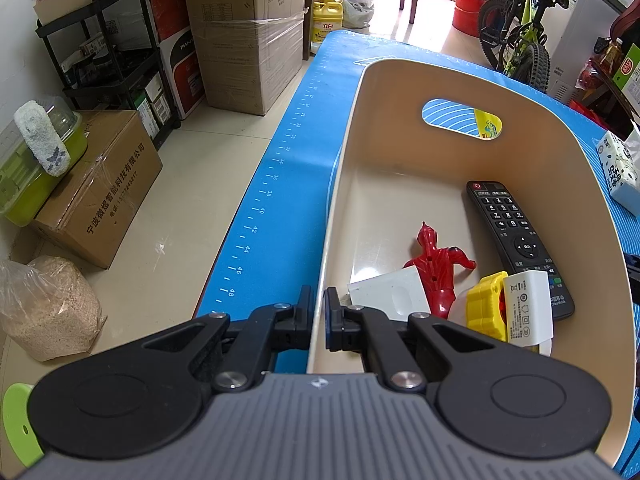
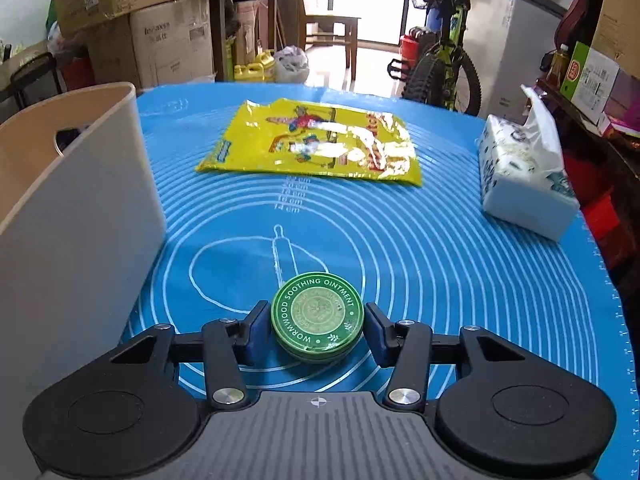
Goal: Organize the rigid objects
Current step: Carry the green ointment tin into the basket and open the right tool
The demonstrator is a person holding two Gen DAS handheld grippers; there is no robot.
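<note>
1. The left gripper is pinched onto the near wall of the cream bin, one finger outside and one inside.
2. Inside the bin are seen a white block, a red toy figure, a black remote, a yellow tape holder and a white charger, all gathered at the near end.
3. The right gripper is set around a round green ointment tin, which rests on the blue mat. Its pads lie against the tin's sides, or very nearly; whether they press on it cannot be told.
4. The bin's outer wall is seen just left of that gripper.
5. Farther along the mat a flat yellow packet is laid, well apart from the tin.
6. A tissue pack is placed near the mat's right edge.
</note>
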